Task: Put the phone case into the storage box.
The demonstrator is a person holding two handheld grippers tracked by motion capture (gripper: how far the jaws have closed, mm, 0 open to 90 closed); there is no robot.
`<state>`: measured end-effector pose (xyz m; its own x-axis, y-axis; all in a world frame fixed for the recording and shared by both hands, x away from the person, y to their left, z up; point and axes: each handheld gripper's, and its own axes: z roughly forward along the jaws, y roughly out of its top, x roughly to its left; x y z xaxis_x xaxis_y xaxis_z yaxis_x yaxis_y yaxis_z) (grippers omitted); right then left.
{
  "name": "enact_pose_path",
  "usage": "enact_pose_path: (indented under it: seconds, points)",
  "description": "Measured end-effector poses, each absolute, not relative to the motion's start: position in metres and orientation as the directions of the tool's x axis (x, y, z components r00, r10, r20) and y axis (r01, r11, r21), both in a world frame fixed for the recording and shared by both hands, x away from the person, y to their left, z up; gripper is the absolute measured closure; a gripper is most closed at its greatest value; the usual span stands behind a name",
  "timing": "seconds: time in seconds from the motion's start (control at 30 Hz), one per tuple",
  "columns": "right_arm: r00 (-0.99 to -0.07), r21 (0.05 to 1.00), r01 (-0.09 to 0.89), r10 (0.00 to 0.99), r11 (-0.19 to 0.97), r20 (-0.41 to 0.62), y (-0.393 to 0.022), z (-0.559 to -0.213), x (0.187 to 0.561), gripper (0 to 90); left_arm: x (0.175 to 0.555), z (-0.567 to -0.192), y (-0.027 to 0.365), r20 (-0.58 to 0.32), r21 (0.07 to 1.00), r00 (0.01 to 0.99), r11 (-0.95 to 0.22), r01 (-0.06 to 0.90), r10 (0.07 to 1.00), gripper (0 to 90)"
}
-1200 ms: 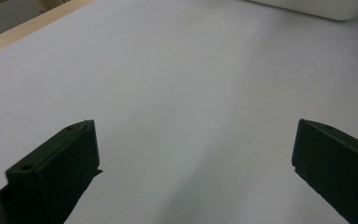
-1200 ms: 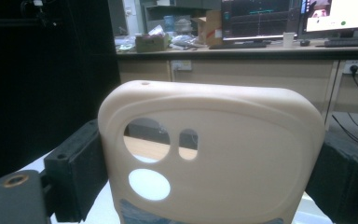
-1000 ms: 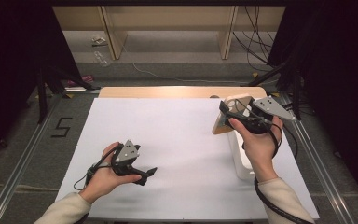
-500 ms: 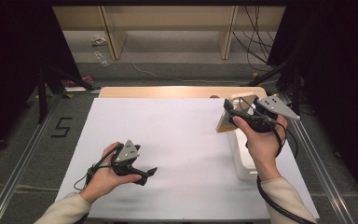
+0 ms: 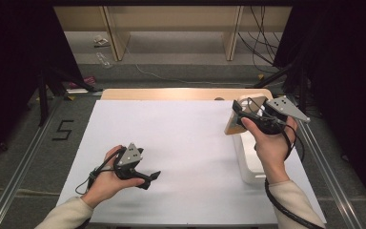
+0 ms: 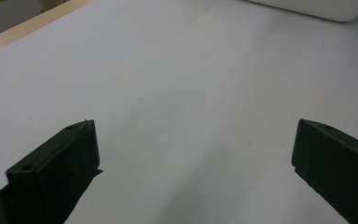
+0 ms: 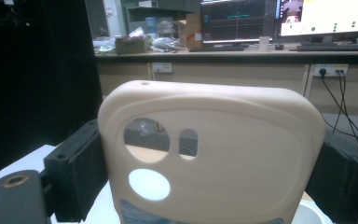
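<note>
A beige phone case [image 7: 214,154] with round and oval camera holes stands upright between the jaws of my right gripper [image 7: 209,177], whose pads press on its two sides. From above, the right gripper [image 5: 240,113] holds the case [image 5: 232,125] in the air over the table's far right part. My left gripper [image 5: 151,177] rests low on the white table sheet [image 5: 186,143] at the near left. Its jaws stand wide apart in the left gripper view [image 6: 196,158], with only bare sheet between them.
A white box-like container [image 5: 250,164] lies on the sheet under my right hand, and its edge [image 6: 307,7] also shows ahead of the left gripper. A wooden table edge [image 5: 171,94] runs along the back. Dark curtains flank both sides, and cables lie on the floor beyond.
The right hand has drifted slightly up and away with the case still gripped. The left hand and its gripper have kept still.
</note>
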<state>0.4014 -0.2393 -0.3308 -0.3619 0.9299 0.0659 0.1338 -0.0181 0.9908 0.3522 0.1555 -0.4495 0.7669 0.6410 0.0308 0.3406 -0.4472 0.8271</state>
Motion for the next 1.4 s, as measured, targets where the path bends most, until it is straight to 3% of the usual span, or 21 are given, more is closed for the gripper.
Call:
enact_pose_path:
  seconds: [1.4]
  points:
    - [-0.285,0.99,0.139,0.958,0.006,0.034,-0.257,-0.332,0.407,12.2,0.353,-0.45,0.156,0.025,0.826,0.765,-0.444,0.347,0.644,0.8]
